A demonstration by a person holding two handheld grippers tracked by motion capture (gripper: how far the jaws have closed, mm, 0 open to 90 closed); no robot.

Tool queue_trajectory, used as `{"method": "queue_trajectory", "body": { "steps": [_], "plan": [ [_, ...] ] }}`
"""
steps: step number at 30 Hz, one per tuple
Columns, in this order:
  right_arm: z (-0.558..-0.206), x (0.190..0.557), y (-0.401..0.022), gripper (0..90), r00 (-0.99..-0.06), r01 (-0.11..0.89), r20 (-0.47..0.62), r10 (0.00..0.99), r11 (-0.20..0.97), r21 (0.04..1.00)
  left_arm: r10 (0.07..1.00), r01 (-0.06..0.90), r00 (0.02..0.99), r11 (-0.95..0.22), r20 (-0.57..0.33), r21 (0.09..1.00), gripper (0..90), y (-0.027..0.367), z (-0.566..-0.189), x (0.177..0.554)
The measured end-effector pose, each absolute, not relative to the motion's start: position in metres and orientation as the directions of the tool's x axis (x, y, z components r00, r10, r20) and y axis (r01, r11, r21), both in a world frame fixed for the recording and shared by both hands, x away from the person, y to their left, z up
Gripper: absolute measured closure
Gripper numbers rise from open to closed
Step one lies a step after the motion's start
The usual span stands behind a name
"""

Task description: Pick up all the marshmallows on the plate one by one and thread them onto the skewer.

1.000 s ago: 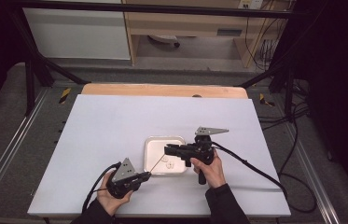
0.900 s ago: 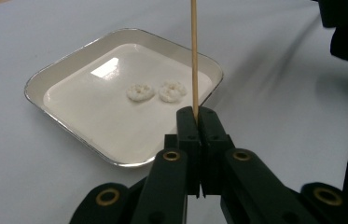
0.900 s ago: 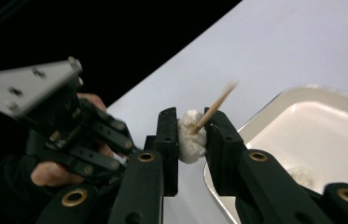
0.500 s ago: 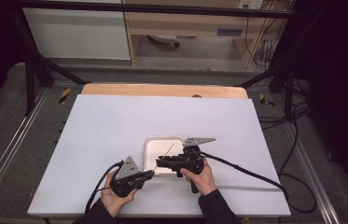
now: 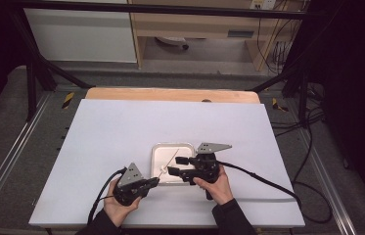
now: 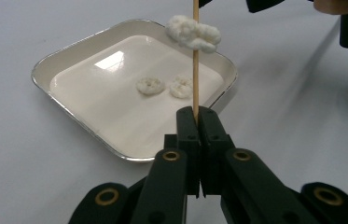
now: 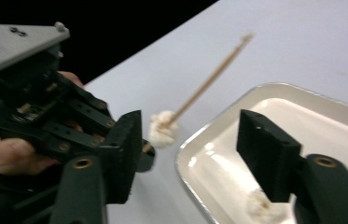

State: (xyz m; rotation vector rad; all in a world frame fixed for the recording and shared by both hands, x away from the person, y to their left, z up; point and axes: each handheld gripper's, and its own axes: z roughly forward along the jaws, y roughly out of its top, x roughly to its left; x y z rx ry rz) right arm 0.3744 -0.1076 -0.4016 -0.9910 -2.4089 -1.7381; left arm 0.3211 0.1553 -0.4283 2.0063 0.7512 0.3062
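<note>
Looking down from the high view, we see a white table top [image 5: 121, 142] with a strip of pale wood along its far edge, set inside a dark metal frame; grey floor runs on both sides, and a white cabinet and a wooden shelf unit stand beyond.

Near the table's front middle sits a shallow white tray [image 5: 159, 152] with a silvery rim. In the left gripper view the tray [image 6: 92, 88] holds two small white ring-shaped pieces [image 6: 150, 85] lying side by side on its floor, just apart from each other.

Our left gripper [image 5: 154, 181] has its jaws pressed together on the lower end of a thin wooden skewer [image 6: 195, 60] — the stick rises over the tray's near rim, and a white fluffy lump [image 6: 193, 32] is threaded on it partway up.

Our right gripper [image 5: 174, 166] hovers over the tray's right half with jaws spread; they have just been opening. In its own view the skewer [image 7: 209, 81] and its lump [image 7: 163, 129] lie beyond the jaws, nothing pinched between them.
</note>
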Motion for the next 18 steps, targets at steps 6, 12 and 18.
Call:
{"method": "queue_trajectory", "body": {
  "steps": [6,12,18],
  "plan": [
    [-0.402,0.377,-0.112,17.3,-0.806,0.448,0.262,0.532,0.258,0.856,0.628,0.387,0.774,-0.371,-0.079,0.844,88.6,0.162,-0.427,0.322],
    [-0.405,0.382,-0.113,8.7,-0.801,0.439,0.210,0.560,0.313,0.842,0.635,0.400,0.767,-0.362,-0.092,0.842,88.5,0.168,-0.427,0.323],
    [-0.406,0.392,-0.114,6.3,-0.784,0.447,0.175,0.596,0.345,0.826,0.639,0.406,0.763,-0.363,-0.093,0.839,88.5,0.172,-0.427,0.325]
  ]
}}
